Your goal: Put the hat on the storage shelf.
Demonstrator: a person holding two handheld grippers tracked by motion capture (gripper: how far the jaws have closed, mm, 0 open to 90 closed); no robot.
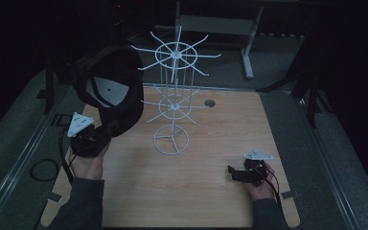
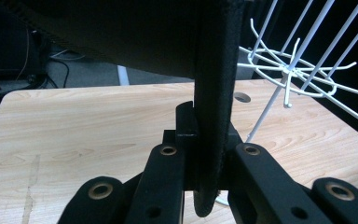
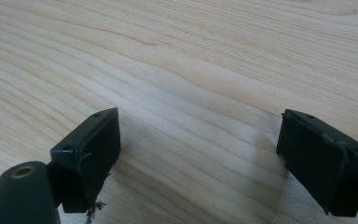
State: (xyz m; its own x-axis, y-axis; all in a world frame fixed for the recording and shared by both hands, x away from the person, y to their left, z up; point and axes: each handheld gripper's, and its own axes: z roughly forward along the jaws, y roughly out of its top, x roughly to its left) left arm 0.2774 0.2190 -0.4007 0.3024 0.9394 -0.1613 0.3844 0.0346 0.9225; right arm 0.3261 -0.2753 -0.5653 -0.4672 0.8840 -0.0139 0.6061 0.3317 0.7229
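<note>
1. Where the left gripper is held up at the left edge of the table, its jaws are pressed tight on the brim of a black cap; the left gripper view shows the brim's edge standing upright, pinched between the two black jaws.
2. Above that grip, the cap hangs in the air, clear of the table, with its open underside and a pale inner patch turned toward the high camera.
3. Just right of the cap stands a white wire rack, which serves as the landmark: the cap's edge lies close beside the rack's upper ring of hooks, and whether they touch cannot be told.
4. Resting on the table in front of and to the right of the rack, well apart from it, is the right gripper, held in the person's right hand.
5. Seen in the right gripper view, its jaws stand wide apart with bare wood between them and nothing held.
6. Behind the rack, near the table's far edge, is a small round hole in the wood.
</note>
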